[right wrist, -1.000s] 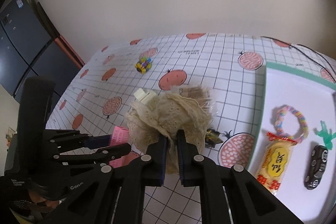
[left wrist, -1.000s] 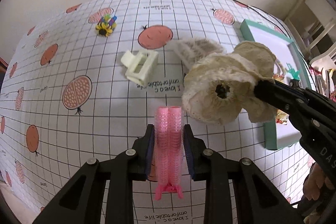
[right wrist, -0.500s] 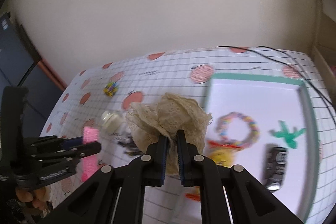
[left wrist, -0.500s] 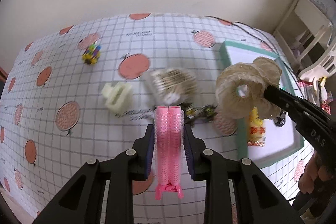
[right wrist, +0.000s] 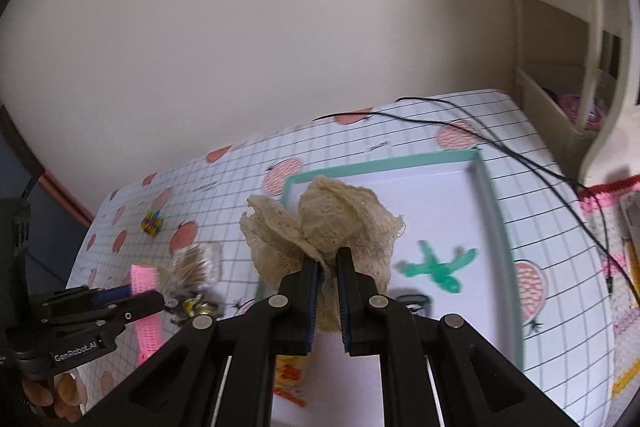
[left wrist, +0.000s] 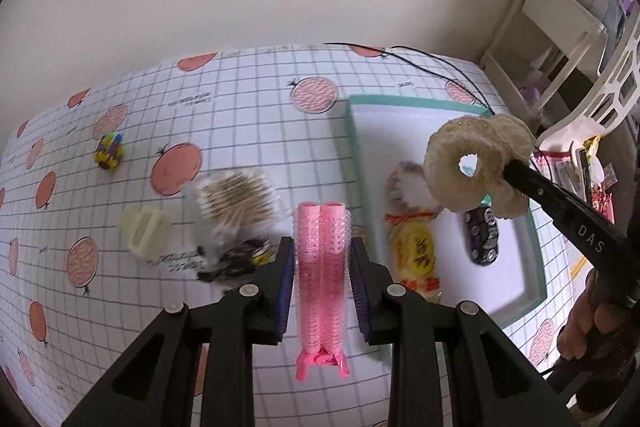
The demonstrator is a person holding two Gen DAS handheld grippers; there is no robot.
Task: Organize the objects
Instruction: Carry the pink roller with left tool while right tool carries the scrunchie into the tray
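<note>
My left gripper (left wrist: 320, 251) is shut on a pink hair roller clip (left wrist: 320, 275), held above the checked tablecloth just left of the tray. My right gripper (right wrist: 328, 267) is shut on a cream lace scrunchie (right wrist: 324, 227), which hangs over the white tray with a teal rim (right wrist: 384, 165). In the left wrist view the scrunchie (left wrist: 468, 167) hovers above the tray (left wrist: 536, 259). Inside the tray lie a beaded bracelet (left wrist: 404, 183), a yellow snack packet (left wrist: 416, 251), a dark toy car (left wrist: 482, 235) and a green figure (right wrist: 440, 267).
On the cloth left of the tray lie a bag of cotton swabs (left wrist: 236, 203), a cream claw clip (left wrist: 144, 233), a dark wrapped item (left wrist: 236, 259) and a small yellow multicoloured toy (left wrist: 109, 151). Black cables (right wrist: 460, 125) cross the table's far right. White shelves (left wrist: 560, 27) stand beyond.
Both grippers have swung right. The scrunchie has travelled from above the cloth to above the tray. The pink roller has come nearer the tray's left edge.
</note>
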